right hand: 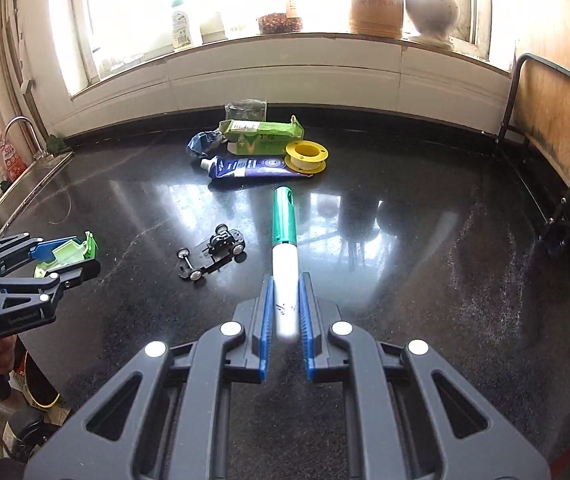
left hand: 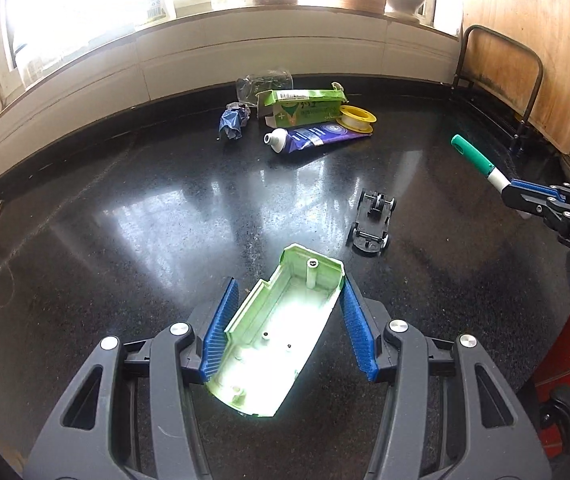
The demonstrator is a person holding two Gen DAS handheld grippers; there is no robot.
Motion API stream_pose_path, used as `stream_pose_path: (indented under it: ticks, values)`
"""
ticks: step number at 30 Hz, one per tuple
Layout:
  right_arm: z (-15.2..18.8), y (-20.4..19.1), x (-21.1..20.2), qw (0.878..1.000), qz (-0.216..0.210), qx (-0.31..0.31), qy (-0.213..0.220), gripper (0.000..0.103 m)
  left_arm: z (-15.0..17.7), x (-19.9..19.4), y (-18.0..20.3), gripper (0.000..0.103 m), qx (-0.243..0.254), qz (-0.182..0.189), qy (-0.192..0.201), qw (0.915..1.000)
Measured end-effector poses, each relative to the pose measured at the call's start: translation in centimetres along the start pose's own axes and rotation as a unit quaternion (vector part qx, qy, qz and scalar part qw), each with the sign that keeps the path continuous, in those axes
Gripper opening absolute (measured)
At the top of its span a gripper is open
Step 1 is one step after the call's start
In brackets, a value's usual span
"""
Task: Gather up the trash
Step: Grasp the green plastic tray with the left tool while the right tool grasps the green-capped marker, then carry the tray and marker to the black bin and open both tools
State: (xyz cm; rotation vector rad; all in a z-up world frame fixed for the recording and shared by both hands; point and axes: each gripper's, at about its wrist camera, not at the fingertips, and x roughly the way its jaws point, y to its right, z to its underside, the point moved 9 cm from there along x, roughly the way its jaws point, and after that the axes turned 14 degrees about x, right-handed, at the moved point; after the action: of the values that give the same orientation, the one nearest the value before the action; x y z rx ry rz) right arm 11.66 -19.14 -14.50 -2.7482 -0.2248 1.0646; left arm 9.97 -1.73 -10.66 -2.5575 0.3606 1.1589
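Note:
My left gripper (left hand: 289,286) is shut on a pale green toy-car shell (left hand: 277,332), hollow side up, held above the black counter (left hand: 125,220). My right gripper (right hand: 286,280) is shut on a green-and-white marker (right hand: 283,236) that points away from me. Each gripper shows in the other's view: the right gripper (left hand: 525,200) with the marker (left hand: 481,160) at the right edge, the left gripper (right hand: 65,256) with the shell (right hand: 65,258) at the left. A black toy-car chassis (left hand: 373,224) lies upside down on the counter between them. Further back lie a green carton (left hand: 301,108), a purple tube (left hand: 313,138), a yellow spool (left hand: 357,118) and a crumpled blue wrapper (left hand: 233,122).
A clear plastic bag (left hand: 263,84) lies behind the carton by the white wall. A sink with a tap (right hand: 25,184) is at the counter's left end. A metal frame with a wooden board (right hand: 557,128) stands at the right. Jars and a vase (right hand: 433,12) line the window sill.

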Motion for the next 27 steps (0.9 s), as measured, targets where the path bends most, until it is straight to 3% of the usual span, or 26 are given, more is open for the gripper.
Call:
stream_pose_path:
  ticks: [8,14,20,24,27]
  values:
    - [-0.8,-2.1,-0.5,1.000,-0.010,-0.016,0.008,0.013,0.0,-1.2,-1.8,0.051,-0.015,-0.017,0.011,0.9997]
    - [-1.8,-7.9,-0.2,0.998,-0.050,-0.045,0.010,0.013,1.5,-3.9,-5.2,0.051,-0.048,-0.049,0.021,0.9974]
    - [-0.6,-19.9,-0.1,0.984,-0.138,-0.109,-0.003,0.013,6.9,-9.5,-11.0,0.051,-0.114,-0.108,0.028,0.9872]
    - [2.3,-29.3,-0.5,0.964,-0.208,-0.163,-0.033,0.013,13.2,-14.4,-15.7,0.051,-0.169,-0.165,0.016,0.9715]
    - [6.2,-36.9,-1.4,0.940,-0.263,-0.206,-0.062,0.013,18.9,-17.6,-18.7,0.051,-0.210,-0.208,-0.001,0.9554]
